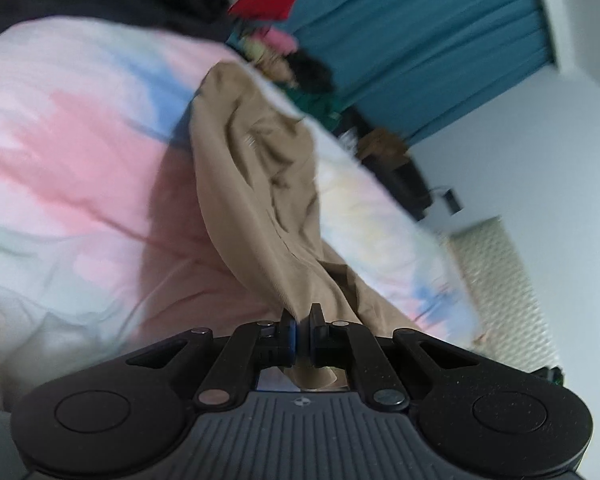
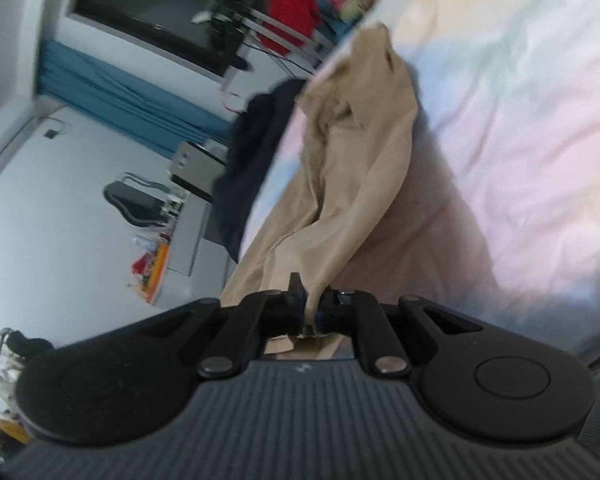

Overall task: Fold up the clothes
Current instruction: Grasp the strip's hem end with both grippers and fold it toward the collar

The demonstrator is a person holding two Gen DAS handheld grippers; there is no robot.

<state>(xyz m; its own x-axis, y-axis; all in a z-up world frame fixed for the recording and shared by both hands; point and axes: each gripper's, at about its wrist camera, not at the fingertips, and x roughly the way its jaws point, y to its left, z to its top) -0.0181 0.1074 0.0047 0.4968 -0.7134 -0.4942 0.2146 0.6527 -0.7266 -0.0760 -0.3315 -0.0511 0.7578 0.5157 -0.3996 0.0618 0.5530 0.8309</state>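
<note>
Left claw clamps tan garment | right claw likewise (television right view only)

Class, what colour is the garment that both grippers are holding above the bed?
The garment is plain tan, or beige, with no pattern. It shows best in the right wrist view.

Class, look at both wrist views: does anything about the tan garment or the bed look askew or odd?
Yes. The tan garment is bunched and twisted into rope-like folds, not flat, stretched over the pastel bedspread while the left gripper and right gripper pinch it. Nothing looks torn.
</note>
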